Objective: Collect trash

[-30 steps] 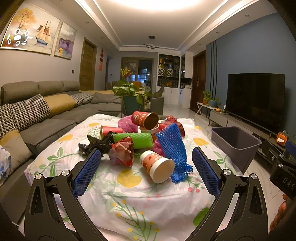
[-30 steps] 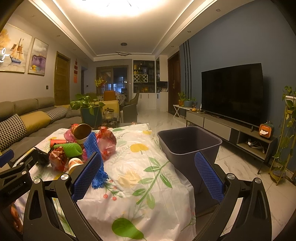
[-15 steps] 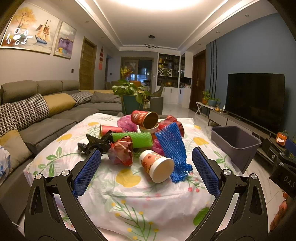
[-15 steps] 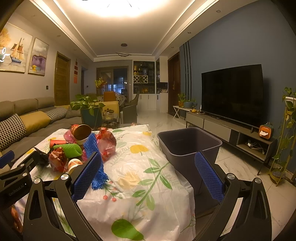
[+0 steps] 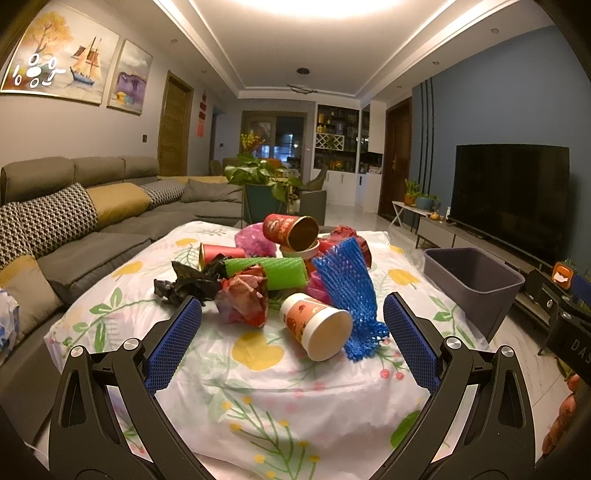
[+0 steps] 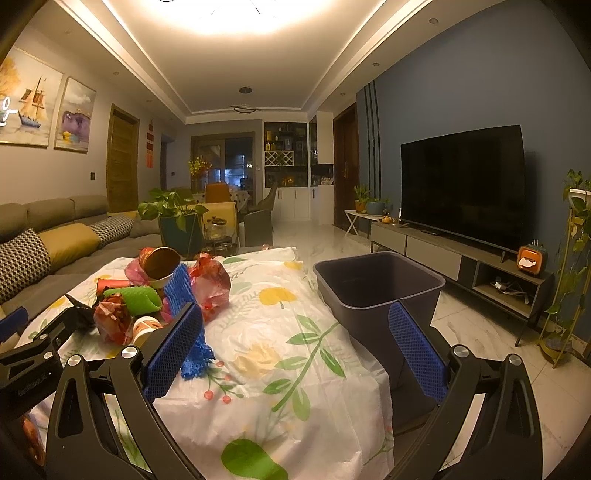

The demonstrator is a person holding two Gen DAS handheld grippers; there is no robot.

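the left tongs (image 5: pixel 291 334) were black, with cut-out arms, silver round screws near each arm's upper joint and blue cross-hatched pads (image 5: pixel 173 345) on the inner faces. the right tongs (image 6: pixel 293 350) looked the same: black frame, silver screws, blue textured pads (image 6: pixel 417 350). pale, partly legible lettering marked each black body.

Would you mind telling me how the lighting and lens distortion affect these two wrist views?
Left wrist view: warm ceiling light blows out the top, the trash pile stays sharp, and walls bow at the edges. Right wrist view: the same glare overhead, the grey bin reads dim but clear, and the television curves from the fisheye.
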